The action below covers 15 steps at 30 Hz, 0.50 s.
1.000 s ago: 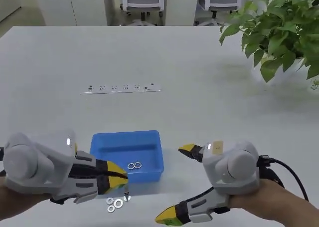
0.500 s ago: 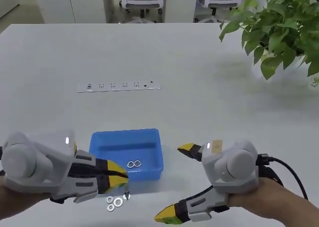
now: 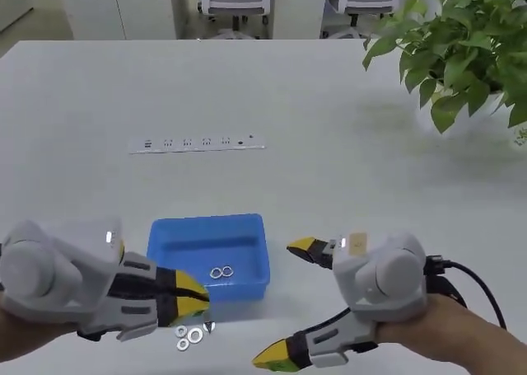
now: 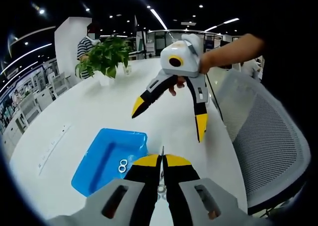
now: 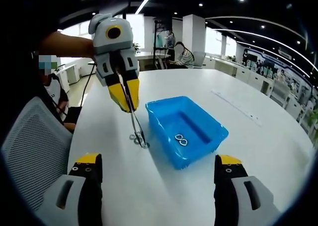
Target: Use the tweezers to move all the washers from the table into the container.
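Your left gripper has slid a touch lower and to the left since a second ago. It stays clenched on the thin metal tweezers, whose tips are down at the small cluster of silver ring washers. These lie on the white table, just in front of the blue rectangular plastic container. Inside it lie two more washers. Your right gripper hovers beside the container, jaws spread wide, holding nothing.

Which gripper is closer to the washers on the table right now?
Left. The left gripper sits just above the washers, its tweezers reaching down to them; the right gripper hangs open, farther off to the side.
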Motion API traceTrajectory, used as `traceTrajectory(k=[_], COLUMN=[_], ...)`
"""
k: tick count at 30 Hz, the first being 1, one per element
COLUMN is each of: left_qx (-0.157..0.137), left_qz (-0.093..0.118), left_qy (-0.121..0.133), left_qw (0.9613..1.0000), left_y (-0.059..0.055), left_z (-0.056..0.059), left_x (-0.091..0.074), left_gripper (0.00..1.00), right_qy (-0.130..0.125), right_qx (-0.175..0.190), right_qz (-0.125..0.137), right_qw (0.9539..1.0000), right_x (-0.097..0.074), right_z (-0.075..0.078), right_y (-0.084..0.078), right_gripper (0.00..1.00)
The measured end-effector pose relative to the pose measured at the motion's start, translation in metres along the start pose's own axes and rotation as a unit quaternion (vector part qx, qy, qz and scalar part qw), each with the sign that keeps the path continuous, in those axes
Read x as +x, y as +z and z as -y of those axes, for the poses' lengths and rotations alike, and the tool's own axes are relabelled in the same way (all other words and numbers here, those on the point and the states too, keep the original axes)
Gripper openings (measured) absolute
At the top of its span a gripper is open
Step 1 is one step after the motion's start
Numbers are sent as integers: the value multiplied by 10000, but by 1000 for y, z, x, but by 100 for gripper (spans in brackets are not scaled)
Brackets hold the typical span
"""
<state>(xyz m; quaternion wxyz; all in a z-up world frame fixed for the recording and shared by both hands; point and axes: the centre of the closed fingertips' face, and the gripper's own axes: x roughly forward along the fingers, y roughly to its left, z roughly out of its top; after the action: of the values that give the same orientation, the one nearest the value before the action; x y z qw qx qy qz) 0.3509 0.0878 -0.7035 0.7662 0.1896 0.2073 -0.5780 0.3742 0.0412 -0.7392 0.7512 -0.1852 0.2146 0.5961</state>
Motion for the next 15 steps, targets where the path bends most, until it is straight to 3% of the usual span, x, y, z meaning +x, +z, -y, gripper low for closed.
traceTrajectory(k=[15], left_qx=[-40], left_qz=[-125], left_qy=[-247], left_qw=[9996], left_y=[0], left_z=[-6], left_x=[0], left_gripper=[6], right_qy=[445], right_qx=[-386], right_qz=[155], right_qw=[9981], right_x=[18], right_z=[-12], right_y=[19], right_gripper=[78])
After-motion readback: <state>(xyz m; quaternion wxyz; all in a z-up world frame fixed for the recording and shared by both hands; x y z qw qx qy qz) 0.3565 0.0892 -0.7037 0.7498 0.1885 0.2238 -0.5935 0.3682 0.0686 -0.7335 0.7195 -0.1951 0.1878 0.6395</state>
